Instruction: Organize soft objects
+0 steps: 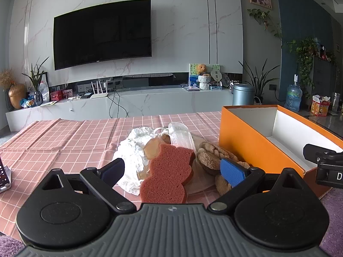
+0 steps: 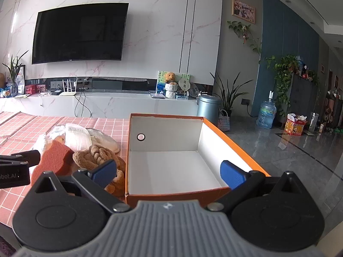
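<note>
A pile of soft things lies on the pink checked tablecloth (image 1: 64, 141): a reddish-brown sponge (image 1: 169, 171), a white crumpled cloth (image 1: 133, 150), a clear plastic packet (image 1: 182, 137) and a brown knotted plush (image 1: 212, 156). My left gripper (image 1: 173, 171) is open, its pads on either side of the sponge, not touching it. An orange box (image 2: 178, 194) with a white, empty inside stands to the right. My right gripper (image 2: 169, 173) is open over the box's near end. The sponge (image 2: 53, 158) and the plush (image 2: 98, 154) also show in the right wrist view.
A phone-like device (image 1: 3, 175) lies at the table's left edge. Beyond the table stand a white TV bench (image 1: 128, 102), a wall TV (image 1: 103, 32), a grey bin (image 1: 243, 95) and potted plants. Grey tiled floor lies to the right.
</note>
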